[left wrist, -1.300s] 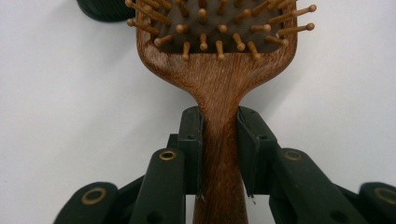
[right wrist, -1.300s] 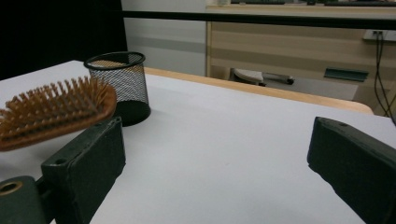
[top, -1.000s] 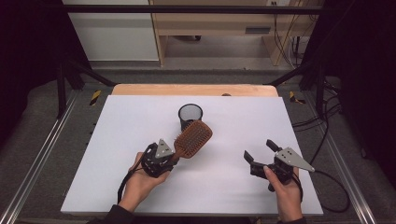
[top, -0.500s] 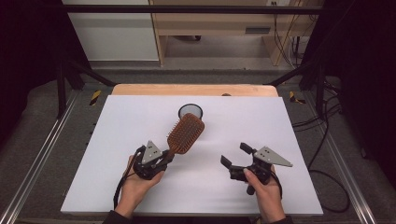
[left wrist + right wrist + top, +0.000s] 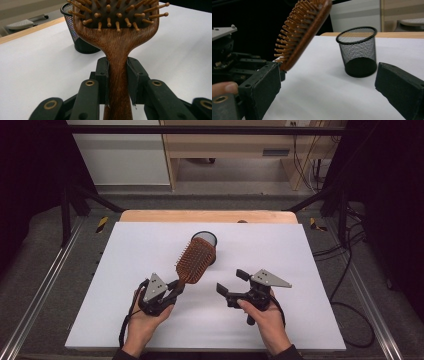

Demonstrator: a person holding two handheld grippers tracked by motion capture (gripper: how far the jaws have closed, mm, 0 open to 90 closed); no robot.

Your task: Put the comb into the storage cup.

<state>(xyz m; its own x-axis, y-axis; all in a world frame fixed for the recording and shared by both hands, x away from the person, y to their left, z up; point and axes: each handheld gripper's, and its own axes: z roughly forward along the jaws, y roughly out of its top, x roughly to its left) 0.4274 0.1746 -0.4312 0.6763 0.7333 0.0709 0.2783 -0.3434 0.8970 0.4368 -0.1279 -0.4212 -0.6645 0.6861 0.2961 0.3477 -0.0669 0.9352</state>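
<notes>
Your left gripper pinches the wooden hairbrush by its handle, above the middle of the white table; the head is tilted up, its round-tipped bristles facing you. Just behind the brush stands a black mesh cup. Your right gripper has spread jaws, with nothing between them.

brush head cropped (top edge)

Left claw is clamped, angled forward-right; right claw gapes wide, pointing left.
</notes>
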